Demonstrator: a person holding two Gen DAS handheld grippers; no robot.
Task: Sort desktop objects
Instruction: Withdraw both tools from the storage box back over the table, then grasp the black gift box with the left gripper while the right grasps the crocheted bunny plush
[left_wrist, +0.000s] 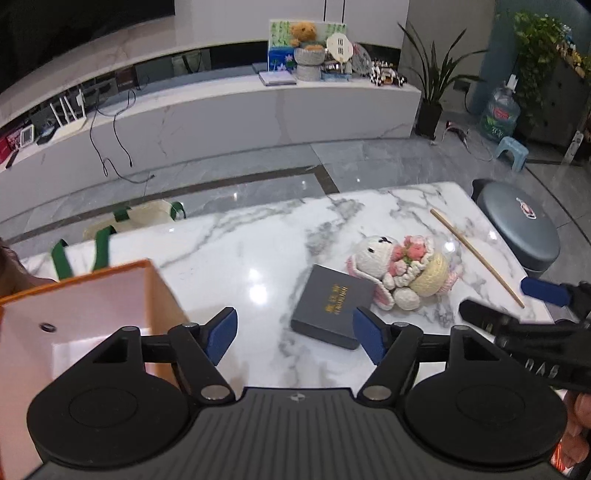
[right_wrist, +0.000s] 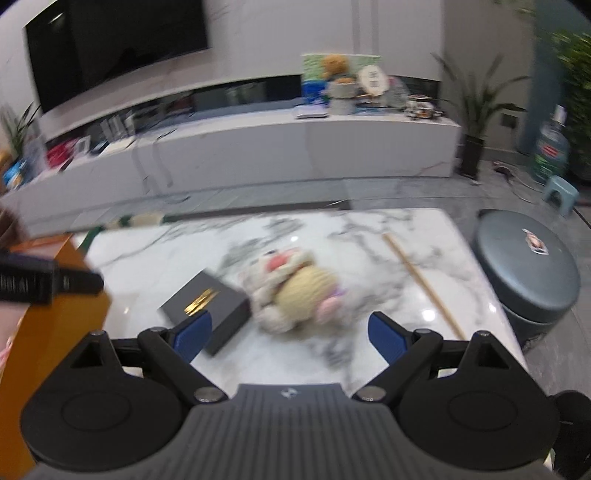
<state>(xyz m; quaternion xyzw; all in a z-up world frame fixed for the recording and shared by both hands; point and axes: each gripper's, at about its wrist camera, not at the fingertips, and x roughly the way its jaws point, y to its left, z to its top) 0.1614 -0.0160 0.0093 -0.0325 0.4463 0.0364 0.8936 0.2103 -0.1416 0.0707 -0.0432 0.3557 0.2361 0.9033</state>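
From the left wrist, the left gripper (left_wrist: 294, 334) hangs over the marble table (left_wrist: 229, 254) with its blue pads spread wide and nothing between them. An orange box (left_wrist: 74, 302) stands open just off its left finger. A dark grey booklet (left_wrist: 332, 310) lies just ahead beside the right pad, touching a crocheted bunny (left_wrist: 399, 269).

From the right wrist, blurred, the right gripper (right_wrist: 290, 334) is spread apart and empty; bunny (right_wrist: 291, 288) straight ahead, booklet (right_wrist: 207, 304) by its left pad, a wooden stick (right_wrist: 421, 280) ahead right.

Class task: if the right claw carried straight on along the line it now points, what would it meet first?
Probably the crocheted bunny, which lies centred ahead of the open right claw on the marble table; the dark box sits off to one side. Blur leaves depth uncertain.
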